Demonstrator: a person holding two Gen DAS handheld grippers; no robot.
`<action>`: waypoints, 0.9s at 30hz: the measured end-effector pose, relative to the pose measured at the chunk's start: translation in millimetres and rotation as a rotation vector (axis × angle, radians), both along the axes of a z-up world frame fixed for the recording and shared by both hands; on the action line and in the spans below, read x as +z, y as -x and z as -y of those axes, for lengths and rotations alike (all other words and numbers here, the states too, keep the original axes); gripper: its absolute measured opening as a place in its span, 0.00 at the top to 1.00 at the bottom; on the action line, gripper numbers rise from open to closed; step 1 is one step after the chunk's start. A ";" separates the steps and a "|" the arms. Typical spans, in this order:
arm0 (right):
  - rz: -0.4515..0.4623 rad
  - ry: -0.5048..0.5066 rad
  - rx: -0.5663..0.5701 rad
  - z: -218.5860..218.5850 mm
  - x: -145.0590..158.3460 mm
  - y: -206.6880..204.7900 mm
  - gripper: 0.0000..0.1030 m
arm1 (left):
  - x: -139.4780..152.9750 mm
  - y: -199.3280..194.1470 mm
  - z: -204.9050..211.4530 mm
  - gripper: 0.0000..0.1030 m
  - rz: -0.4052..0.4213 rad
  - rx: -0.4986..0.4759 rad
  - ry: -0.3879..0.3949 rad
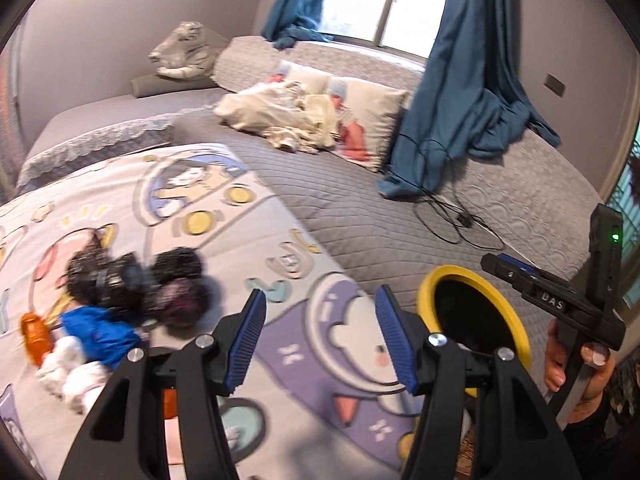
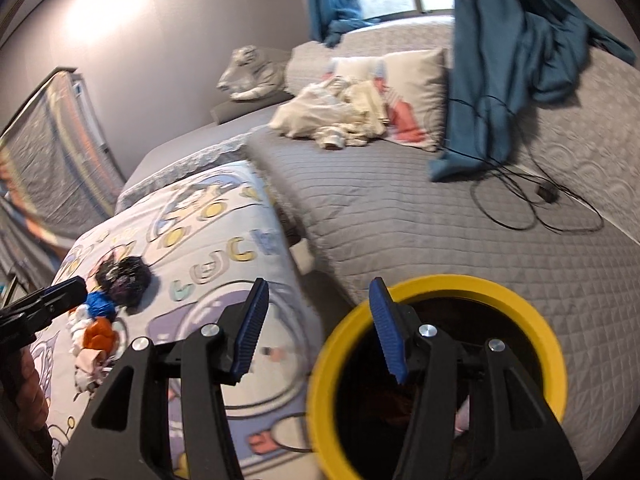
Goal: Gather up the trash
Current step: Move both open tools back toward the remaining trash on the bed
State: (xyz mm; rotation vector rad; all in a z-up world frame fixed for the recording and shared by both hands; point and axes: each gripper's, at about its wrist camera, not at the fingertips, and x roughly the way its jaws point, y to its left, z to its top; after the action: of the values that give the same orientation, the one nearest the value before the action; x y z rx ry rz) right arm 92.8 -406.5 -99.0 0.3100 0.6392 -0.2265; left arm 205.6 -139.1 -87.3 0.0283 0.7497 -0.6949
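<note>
A heap of crumpled trash lies on the cartoon-print blanket (image 1: 280, 216): black wads (image 1: 132, 280) (image 2: 124, 280), a blue piece (image 1: 100, 332) (image 2: 100, 304), an orange piece (image 1: 36, 338) (image 2: 98, 332) and white scraps (image 1: 72, 376) (image 2: 86, 360). My left gripper (image 1: 320, 300) is open and empty, to the right of the heap and apart from it; its tip (image 2: 68, 290) shows near the heap in the right wrist view. My right gripper (image 2: 318, 292) is open and empty, its right finger over the mouth of the yellow-rimmed bin (image 2: 480, 282) (image 1: 430, 284). A hand holds the right gripper (image 1: 504, 264) beside the bin.
A grey quilted bed cover (image 1: 360, 216) stretches behind. On it lie cream clothes (image 1: 288, 116), printed pillows (image 1: 372, 120), a black cable (image 1: 452, 212) and a hanging blue curtain (image 1: 460, 92). A plush tiger (image 1: 184, 48) sits by the far wall.
</note>
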 end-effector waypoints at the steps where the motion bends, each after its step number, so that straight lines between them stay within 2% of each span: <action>1: 0.001 0.002 0.019 -8.3 1.2 -5.3 0.52 | 0.8 -1.7 -8.2 0.48 0.002 0.014 0.002; 16: -0.021 0.053 0.242 -116.2 3.8 -69.0 0.52 | -7.5 -27.1 -118.8 0.48 -0.003 0.230 -0.004; 27: -0.060 0.066 0.339 -169.2 -6.1 -107.0 0.52 | -21.0 -45.8 -172.6 0.48 -0.028 0.329 -0.012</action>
State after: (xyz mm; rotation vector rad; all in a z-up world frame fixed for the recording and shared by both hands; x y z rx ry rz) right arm 199.8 -237.3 -105.1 0.1284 0.7312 0.0680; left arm 251.4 33.5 -108.3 -0.0921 0.7637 -0.3778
